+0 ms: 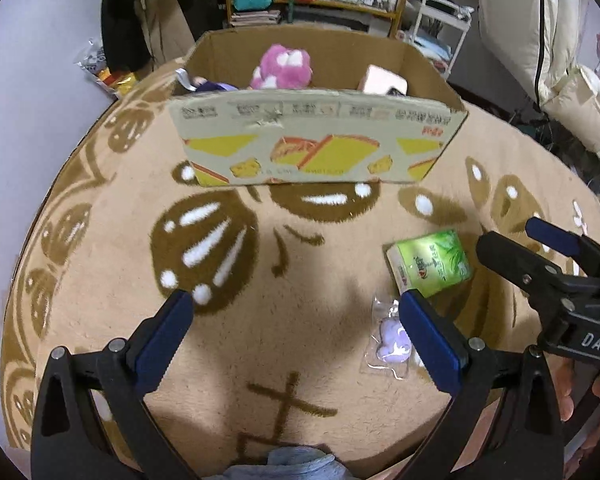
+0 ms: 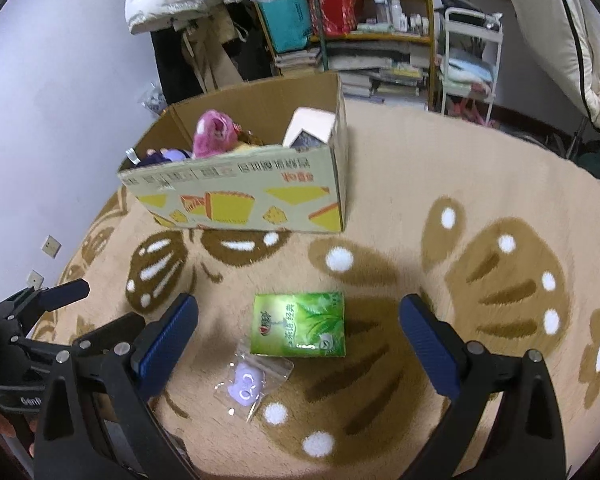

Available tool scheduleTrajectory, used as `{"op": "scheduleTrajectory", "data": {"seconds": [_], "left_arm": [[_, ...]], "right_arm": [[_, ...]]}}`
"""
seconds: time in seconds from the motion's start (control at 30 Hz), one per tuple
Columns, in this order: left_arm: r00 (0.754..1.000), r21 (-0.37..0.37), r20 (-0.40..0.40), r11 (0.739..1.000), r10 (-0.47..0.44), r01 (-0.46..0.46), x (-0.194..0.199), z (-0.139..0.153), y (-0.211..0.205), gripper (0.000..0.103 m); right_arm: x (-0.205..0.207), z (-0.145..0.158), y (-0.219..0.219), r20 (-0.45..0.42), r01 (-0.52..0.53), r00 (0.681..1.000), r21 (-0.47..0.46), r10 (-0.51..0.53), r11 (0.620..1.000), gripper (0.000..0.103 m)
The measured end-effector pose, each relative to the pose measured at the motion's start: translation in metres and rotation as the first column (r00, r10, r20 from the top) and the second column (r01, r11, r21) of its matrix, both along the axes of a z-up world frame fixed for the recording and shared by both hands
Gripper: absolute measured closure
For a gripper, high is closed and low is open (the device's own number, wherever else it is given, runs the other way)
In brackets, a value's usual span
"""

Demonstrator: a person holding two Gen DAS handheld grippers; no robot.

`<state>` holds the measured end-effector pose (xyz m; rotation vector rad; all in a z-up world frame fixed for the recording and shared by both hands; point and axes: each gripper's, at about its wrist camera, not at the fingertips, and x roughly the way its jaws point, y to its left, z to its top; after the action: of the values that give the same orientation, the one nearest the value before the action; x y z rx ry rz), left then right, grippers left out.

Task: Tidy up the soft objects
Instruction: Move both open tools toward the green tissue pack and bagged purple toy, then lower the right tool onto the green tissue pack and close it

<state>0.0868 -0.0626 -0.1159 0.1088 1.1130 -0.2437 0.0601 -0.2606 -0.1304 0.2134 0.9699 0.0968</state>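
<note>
The green tissue pack (image 2: 299,325) is seen on the carpet (image 2: 480,184) between the right gripper (image 2: 299,332)'s wide-spread fingers; the left gripper (image 1: 296,336) is likewise held wide, empty.

One cardboard box (image 2: 260,196), one green tissue pack (image 2: 299,325), one bagged purple toy (image 2: 246,383) (2 grippers).

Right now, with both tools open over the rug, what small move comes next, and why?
Probably lower the right tool onto the green tissue pack: it lies between the open fingers on the tan rug, outside the cardboard box that already holds soft toys.
</note>
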Motion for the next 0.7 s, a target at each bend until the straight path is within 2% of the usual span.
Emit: {"op": "scheduleTrajectory", "data": {"seconds": [0.27,0.4,0.7], "left_arm": [[0.998,0.029,-0.042,0.999,-0.043,0.045,0.002,-0.016,-0.017,0.002],[0.997,0.018,-0.066,0.999,-0.048,0.05,0.005,-0.023,-0.021,0.002],[0.993,0.046,-0.098,0.996,-0.068,0.073,0.01,-0.038,-0.029,0.002]], "right_arm": [[0.014,-0.021,-0.005,-0.101,0.017,0.995,0.017,-0.015,1.0,0.0],[0.019,-0.032,-0.005,-0.148,0.013,0.989,0.031,-0.009,0.999,0.0],[0.031,-0.058,0.001,-0.268,0.005,0.963,0.015,-0.001,1.0,0.0]]}}
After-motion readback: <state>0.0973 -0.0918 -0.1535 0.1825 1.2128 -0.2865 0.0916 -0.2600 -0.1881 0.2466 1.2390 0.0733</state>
